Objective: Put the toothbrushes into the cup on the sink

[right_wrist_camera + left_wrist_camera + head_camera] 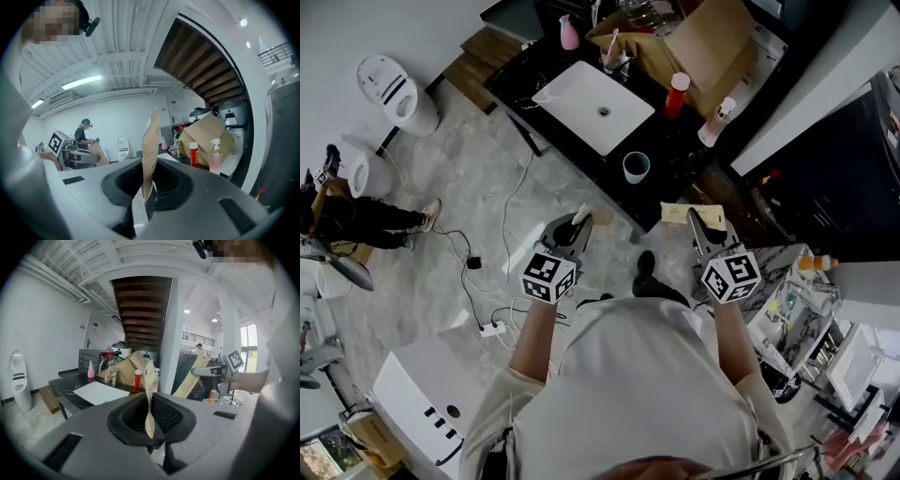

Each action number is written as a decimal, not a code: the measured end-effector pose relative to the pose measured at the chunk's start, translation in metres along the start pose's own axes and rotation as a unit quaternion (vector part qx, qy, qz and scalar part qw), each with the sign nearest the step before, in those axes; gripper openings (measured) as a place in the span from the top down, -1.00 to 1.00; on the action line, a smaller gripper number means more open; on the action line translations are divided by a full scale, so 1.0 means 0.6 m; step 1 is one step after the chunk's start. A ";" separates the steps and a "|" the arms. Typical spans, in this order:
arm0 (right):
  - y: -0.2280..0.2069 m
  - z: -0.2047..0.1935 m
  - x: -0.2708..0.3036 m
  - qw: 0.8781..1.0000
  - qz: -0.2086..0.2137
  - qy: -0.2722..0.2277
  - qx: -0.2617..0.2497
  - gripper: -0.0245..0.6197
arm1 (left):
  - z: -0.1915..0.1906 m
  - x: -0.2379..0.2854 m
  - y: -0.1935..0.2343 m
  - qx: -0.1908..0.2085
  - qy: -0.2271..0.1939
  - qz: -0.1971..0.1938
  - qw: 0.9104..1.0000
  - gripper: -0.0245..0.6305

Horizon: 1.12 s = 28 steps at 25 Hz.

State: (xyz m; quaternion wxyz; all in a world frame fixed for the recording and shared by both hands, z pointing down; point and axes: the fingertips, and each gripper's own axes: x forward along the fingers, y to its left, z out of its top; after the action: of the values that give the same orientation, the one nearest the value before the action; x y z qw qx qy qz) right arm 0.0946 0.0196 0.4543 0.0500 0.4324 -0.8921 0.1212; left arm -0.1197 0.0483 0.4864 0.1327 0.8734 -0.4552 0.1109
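The grey-rimmed cup (pixel 636 167) stands on the black counter in front of the white sink basin (pixel 572 94). Both grippers hover side by side short of the counter's front edge, apart from the cup. My left gripper (pixel 575 228) is shut on a tan paper-wrapped toothbrush packet (pixel 150 390) that stands upright between its jaws. My right gripper (pixel 703 225) is shut on a second tan packet (pixel 150 150), also upright. In the head view the left gripper's packet (pixel 580 215) and the right gripper's packet (pixel 686 214) stick out ahead of the grippers.
On the counter stand a red bottle (pixel 676 94), a pink spray bottle (pixel 715 122), a pink soap bottle (pixel 569 33) and an open cardboard box (pixel 698 47). Cables and a power strip (pixel 492 328) lie on the floor at left. Another person (pixel 356 220) is at far left.
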 end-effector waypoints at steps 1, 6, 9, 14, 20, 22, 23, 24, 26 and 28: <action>-0.011 0.002 0.009 1.000 0.005 0.002 0.000 0.74 | 0.004 0.011 0.003 -0.002 0.001 0.004 1.000 0.85; -0.059 0.013 0.061 1.000 0.025 0.013 0.000 0.74 | 0.017 0.063 0.025 -0.012 0.007 0.022 1.000 0.85; -0.084 0.015 0.089 0.999 0.040 0.021 0.000 0.74 | 0.020 0.089 0.036 -0.018 0.012 0.034 0.999 0.85; -0.123 0.022 0.130 0.997 0.068 0.033 -0.006 0.74 | 0.022 0.126 0.052 -0.027 0.018 0.063 0.998 0.85; -0.161 0.030 0.171 0.993 0.107 0.043 -0.017 0.74 | 0.022 0.161 0.065 -0.037 0.022 0.099 0.994 0.85; -0.170 0.034 0.181 0.992 0.118 0.044 -0.020 0.74 | 0.023 0.167 0.068 -0.041 0.021 0.111 0.993 0.85; -0.175 0.035 0.187 0.991 0.123 0.045 -0.021 0.74 | 0.024 0.170 0.070 -0.043 0.020 0.116 0.992 0.85; -0.178 0.036 0.192 0.990 0.128 0.046 -0.023 0.74 | 0.024 0.173 0.072 -0.044 0.020 0.121 0.991 0.85; -0.183 0.036 0.203 0.989 0.138 0.049 -0.024 0.74 | 0.025 0.178 0.075 -0.047 0.021 0.130 0.990 0.85; -0.185 0.036 0.213 0.987 0.147 0.051 -0.026 0.74 | 0.025 0.181 0.078 -0.049 0.022 0.137 0.989 0.85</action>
State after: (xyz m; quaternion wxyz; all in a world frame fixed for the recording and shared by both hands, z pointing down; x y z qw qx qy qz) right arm 0.1028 -0.1494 0.4776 0.0886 0.2883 -0.9451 0.1261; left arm -0.0964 -0.0656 0.5127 0.1690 0.7924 -0.5726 0.1252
